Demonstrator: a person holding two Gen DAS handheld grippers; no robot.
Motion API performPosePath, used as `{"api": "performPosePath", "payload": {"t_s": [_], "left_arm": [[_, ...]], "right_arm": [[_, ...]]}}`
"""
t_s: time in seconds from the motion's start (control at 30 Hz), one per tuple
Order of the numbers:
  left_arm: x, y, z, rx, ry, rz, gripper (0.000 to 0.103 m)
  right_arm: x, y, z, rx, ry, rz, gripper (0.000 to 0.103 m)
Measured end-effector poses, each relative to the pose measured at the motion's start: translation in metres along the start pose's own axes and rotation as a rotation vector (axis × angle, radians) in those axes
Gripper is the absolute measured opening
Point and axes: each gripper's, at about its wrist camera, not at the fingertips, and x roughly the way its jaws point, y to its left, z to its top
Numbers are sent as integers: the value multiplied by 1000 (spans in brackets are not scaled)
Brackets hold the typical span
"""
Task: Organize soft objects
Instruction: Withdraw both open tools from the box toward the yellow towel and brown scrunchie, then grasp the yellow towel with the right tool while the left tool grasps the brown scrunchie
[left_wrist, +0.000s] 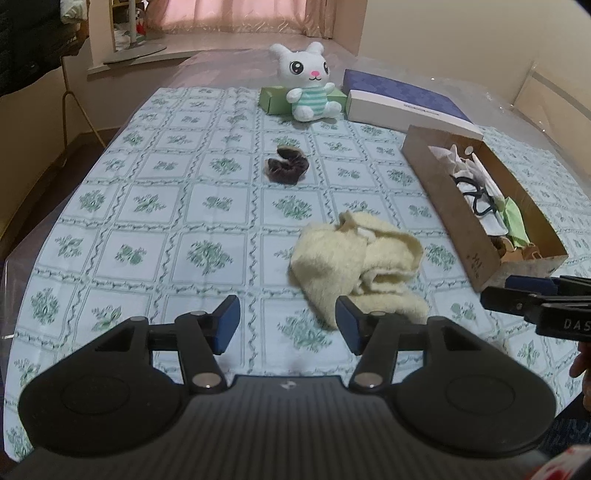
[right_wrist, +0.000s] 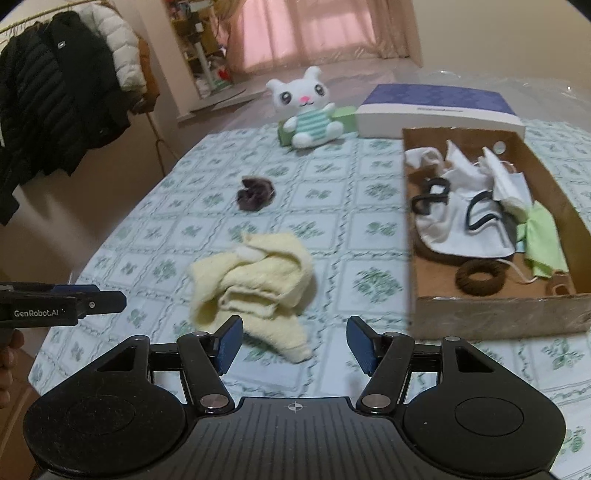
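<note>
Two grippers apart and empty above the patterned tablecloth (left_wrist: 147, 221).

Nearest, the left gripper (left_wrist: 288, 325) and right gripper (right_wrist: 295, 343) each hold their blue pads spread with nothing between them. Just beyond, at 12 o'clock from both, lies the crumpled cream towel (left_wrist: 354, 266). At 2 o'clock the cardboard box (right_wrist: 480, 314) holds white cloths and a brown ring. Farther on sits a dark brown scrunchie (left_wrist: 286, 168), then the white plush bunny (left_wrist: 310, 85) against a green box (left_wrist: 273, 99).
</note>
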Motion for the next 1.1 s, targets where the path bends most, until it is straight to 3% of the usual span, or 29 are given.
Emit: {"api": "performPosePath", "payload": {"t_s": [0.57, 0.67, 0.83, 1.1], "left_arm": [[14, -8, -18, -16, 29, -51, 54], [19, -7, -18, -18, 38, -39, 54], [28, 1, -20, -35, 58, -15, 54], [39, 23, -20, -72, 66, 35, 54]], "right_arm": [[17, 0, -19, 5, 33, -30, 63], [24, 4, -20, -13, 39, -15, 71], [37, 21, -19, -125, -10, 4, 83], [69, 52, -17, -371, -61, 42, 88]]}}
